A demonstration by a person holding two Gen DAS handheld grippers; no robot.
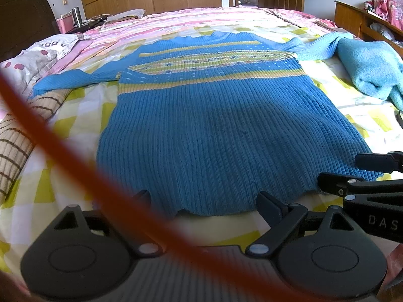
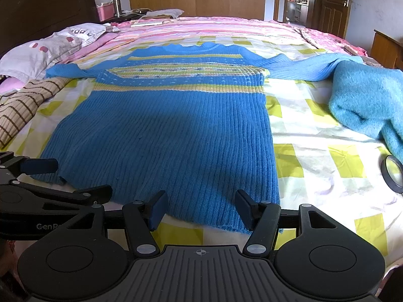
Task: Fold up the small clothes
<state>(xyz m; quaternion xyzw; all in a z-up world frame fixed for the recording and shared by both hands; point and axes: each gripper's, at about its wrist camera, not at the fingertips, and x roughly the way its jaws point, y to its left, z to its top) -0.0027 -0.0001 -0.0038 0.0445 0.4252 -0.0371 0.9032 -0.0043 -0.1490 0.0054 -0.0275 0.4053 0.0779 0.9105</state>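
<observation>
Holding both grippers low at the near edge of the bed, you have each one facing the hem of the sweater (image 2: 161, 130). Your right gripper (image 2: 201, 207) stands wide open and holds nothing; its two blue-padded fingers (image 2: 157, 210) straddle the hem near the sweater's right corner, with the knit lying between them on the sheet (image 2: 314, 151). Your left gripper (image 1: 204, 205) is also spread wide and holds nothing; its right finger (image 1: 270, 207) sits just beside the hem, and its left finger is partly hidden behind a blurred red cord (image 1: 75, 161) crossing the lens. Whether any finger touches the knit cannot be told.

In the left wrist view, the right gripper enters from the right edge at the hem's right corner. In the right wrist view, the left gripper (image 2: 66, 178) enters from the left edge at the hem's left corner.

The sweater lies flat, hem toward you, collar away, both sleeves spread outward. Its chest carries yellow bands. The right sleeve runs up to a teal garment (image 2: 365, 100) heaped at the right. A black ring (image 2: 393, 175) lies on the sheet near that heap. A brown checked cloth (image 2: 22, 105) lies at the left, below the left sleeve. Farther off lie a pillow (image 2: 50, 47) and a pink quilt (image 2: 214, 29).
</observation>
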